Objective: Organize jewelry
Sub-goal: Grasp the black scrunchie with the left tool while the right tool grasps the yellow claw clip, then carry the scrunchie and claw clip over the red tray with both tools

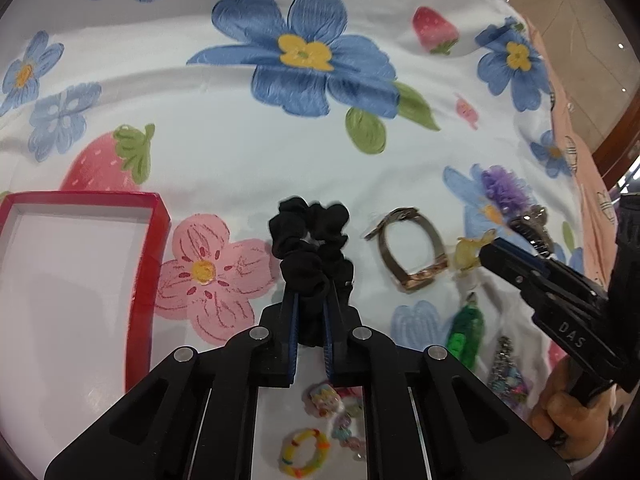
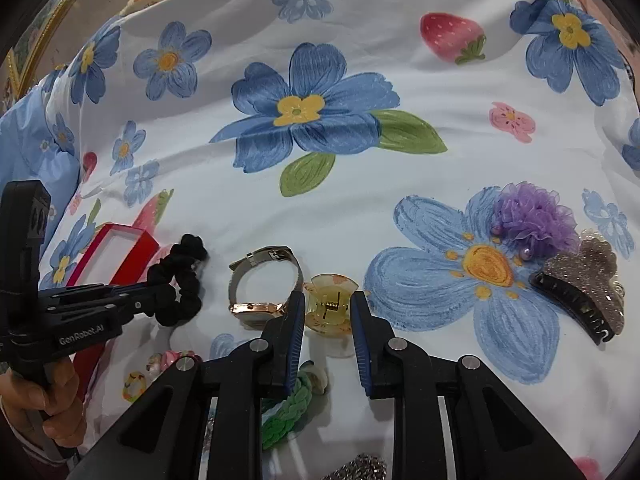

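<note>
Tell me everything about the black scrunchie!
The black scrunchie is a ruffled loop of soft, matte fabric, bunched in puffy folds. It lies on the flowered cloth, between the red box and the watch, touching neither. The left gripper is shut on its near side, blue pads squeezing the folds flat, while the far part still rests on the cloth.

Matt black cloth scrunchie (image 1: 310, 248), metal mesh watch (image 2: 262, 288), translucent glossy plastic claw clip (image 2: 330, 304)
</note>
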`<control>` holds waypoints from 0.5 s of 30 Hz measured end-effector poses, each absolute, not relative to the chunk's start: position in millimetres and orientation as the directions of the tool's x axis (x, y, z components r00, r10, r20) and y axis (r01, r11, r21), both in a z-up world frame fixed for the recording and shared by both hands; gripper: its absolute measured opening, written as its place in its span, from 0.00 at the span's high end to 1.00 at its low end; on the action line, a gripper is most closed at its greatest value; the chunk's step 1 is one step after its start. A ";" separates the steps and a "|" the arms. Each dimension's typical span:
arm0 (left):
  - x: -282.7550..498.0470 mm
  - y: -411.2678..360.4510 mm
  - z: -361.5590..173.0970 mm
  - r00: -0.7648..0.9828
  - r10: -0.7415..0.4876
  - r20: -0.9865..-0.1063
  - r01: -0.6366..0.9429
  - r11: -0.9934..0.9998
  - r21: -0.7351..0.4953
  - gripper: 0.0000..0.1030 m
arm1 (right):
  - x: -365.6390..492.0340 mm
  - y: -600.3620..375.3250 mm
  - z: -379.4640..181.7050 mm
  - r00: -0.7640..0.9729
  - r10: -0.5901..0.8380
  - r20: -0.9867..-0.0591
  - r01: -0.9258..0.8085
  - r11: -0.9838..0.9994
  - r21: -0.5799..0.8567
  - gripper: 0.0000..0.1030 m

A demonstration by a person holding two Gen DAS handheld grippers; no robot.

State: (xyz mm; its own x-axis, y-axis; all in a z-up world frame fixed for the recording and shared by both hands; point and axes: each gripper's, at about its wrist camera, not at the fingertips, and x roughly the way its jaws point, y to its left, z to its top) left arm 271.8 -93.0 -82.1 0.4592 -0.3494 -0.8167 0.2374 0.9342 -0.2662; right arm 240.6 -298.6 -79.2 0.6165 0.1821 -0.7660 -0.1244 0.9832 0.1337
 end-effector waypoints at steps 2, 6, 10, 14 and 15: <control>265.4 -88.7 -74.0 0.472 -0.361 -0.804 0.240 0.930 -0.277 0.92 | 236.6 -297.6 -74.5 0.623 0.189 -0.759 -0.129 0.982 0.139 0.77; 252.7 -78.9 -60.8 0.494 -0.375 -0.785 0.241 0.926 -0.291 0.92 | 228.6 -290.6 -64.5 0.627 0.201 -0.752 -0.147 0.979 0.139 0.78; 238.0 -62.9 -46.7 0.521 -0.381 -0.763 0.231 0.924 -0.303 0.92 | 222.6 -276.3 -52.5 0.636 0.229 -0.737 -0.182 0.972 0.146 0.78; 225.7 -41.3 -35.3 0.548 -0.383 -0.743 0.212 0.924 -0.319 0.92 | 219.7 -257.0 -45.9 0.630 0.267 -0.729 -0.221 0.962 0.161 0.78; 222.3 -34.6 -32.7 0.558 -0.380 -0.738 0.205 0.925 -0.321 0.92 | 218.5 -251.5 -45.1 0.628 0.276 -0.728 -0.231 0.959 0.164 0.78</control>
